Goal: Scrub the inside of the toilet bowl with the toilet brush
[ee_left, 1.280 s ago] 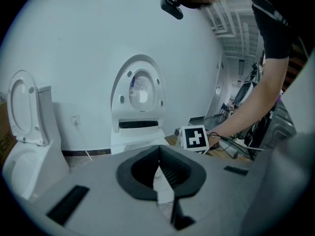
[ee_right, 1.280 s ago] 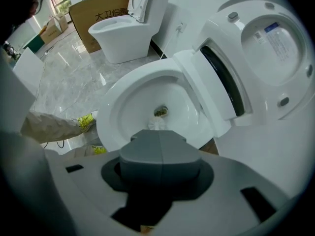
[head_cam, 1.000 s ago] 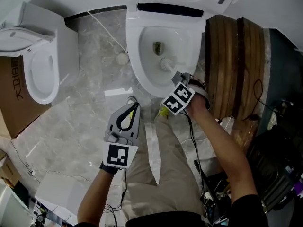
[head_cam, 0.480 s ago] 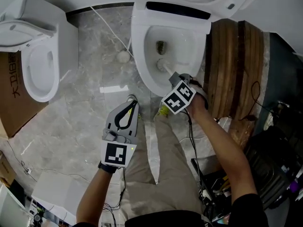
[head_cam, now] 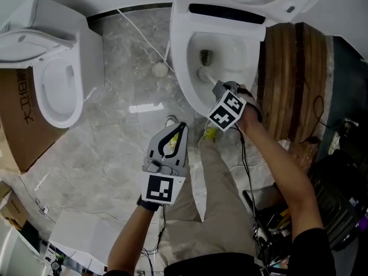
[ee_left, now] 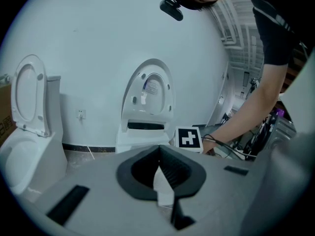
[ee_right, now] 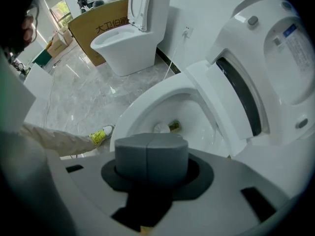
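Head view: clamped in the right gripper, the toilet brush has slid left towards the toilet bowl's drain, so scrubbing looks under way; the left gripper hangs closed and empty.

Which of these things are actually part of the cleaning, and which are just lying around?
In use: toilet bowl, toilet brush, right gripper, jaws shut on it.
Lying about: second toilet, cardboard box, wooden barrel, left gripper, empty.
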Available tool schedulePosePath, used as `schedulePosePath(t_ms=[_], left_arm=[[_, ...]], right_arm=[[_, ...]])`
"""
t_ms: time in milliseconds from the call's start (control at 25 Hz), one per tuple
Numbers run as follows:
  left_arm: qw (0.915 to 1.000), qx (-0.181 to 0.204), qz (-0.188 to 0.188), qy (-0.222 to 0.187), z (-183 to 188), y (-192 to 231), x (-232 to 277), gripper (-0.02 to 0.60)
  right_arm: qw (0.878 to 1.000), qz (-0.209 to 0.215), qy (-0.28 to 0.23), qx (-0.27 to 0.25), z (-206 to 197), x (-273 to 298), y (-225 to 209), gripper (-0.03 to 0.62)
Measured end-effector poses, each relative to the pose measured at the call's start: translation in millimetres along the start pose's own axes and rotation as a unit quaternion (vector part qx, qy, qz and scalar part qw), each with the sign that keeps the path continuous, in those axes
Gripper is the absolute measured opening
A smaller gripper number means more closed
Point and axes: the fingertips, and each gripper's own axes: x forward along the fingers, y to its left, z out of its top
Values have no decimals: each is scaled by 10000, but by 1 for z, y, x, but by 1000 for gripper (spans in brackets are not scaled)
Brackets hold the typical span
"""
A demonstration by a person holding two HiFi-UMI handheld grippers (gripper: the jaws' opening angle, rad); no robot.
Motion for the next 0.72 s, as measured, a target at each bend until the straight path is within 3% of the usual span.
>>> schedulePosePath(t_ms=[200, 520, 720], left_arm=[[9981, -583, 222, -11, -2, 12, 9, 11], [9980, -602, 201, -9, -2, 9, 26, 11], [9978, -604, 267, 79, -8, 6, 35, 11]], right_arm=[[9999, -32, -96, 72, 10, 11, -16, 150], [9993, -189, -332, 51, 20, 32, -39, 150], [9976, -502, -446, -153, 26, 47, -61, 150]])
